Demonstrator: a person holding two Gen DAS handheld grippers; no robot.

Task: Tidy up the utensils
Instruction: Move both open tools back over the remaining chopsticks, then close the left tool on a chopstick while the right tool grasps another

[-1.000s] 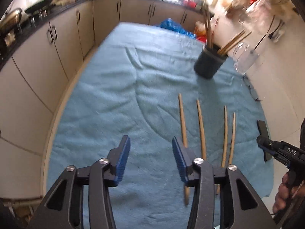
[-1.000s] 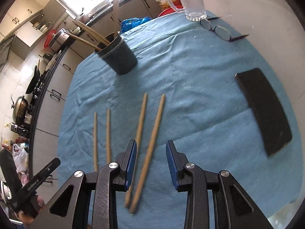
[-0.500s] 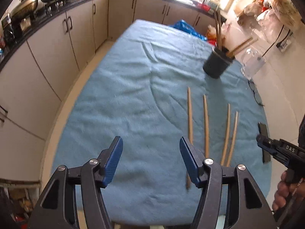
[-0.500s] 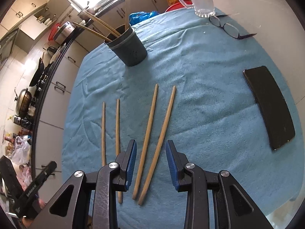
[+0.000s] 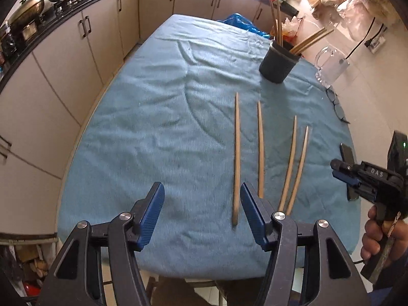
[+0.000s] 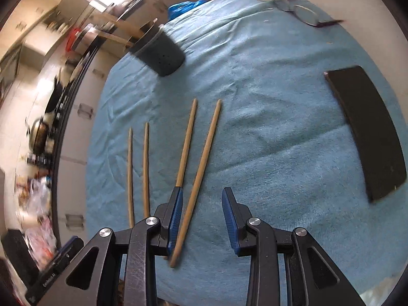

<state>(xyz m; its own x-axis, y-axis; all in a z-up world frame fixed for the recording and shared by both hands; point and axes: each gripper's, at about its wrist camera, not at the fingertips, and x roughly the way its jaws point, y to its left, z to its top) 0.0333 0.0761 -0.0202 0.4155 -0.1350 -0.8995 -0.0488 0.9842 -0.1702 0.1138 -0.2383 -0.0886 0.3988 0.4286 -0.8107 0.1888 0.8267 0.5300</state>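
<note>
Left wrist view: left gripper (image 5: 201, 214) hangs open low centre, the leftmost chopstick (image 5: 237, 158) lying by its right finger, ungripped. Right of it, three more chopsticks (image 5: 290, 165) fan toward the dark holder (image 5: 278, 63) upper right. Right gripper (image 6: 201, 216), open, straddles one, likely lining up a pick.

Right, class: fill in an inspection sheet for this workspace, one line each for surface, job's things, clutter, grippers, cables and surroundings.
Surface: table under a wrinkled blue cloth.
Job's things: four wooden chopsticks lying loose, roughly parallel; dark holder upright, sticks already in it.
Clutter: glass mug, spectacles, flat black slab.
Grippers: left gripper open, empty; right gripper open, one chopstick between its jaws, unpinched.
Cables: black lead to a wall socket.
Surroundings: kitchen cabinets, pans on hob.
</note>
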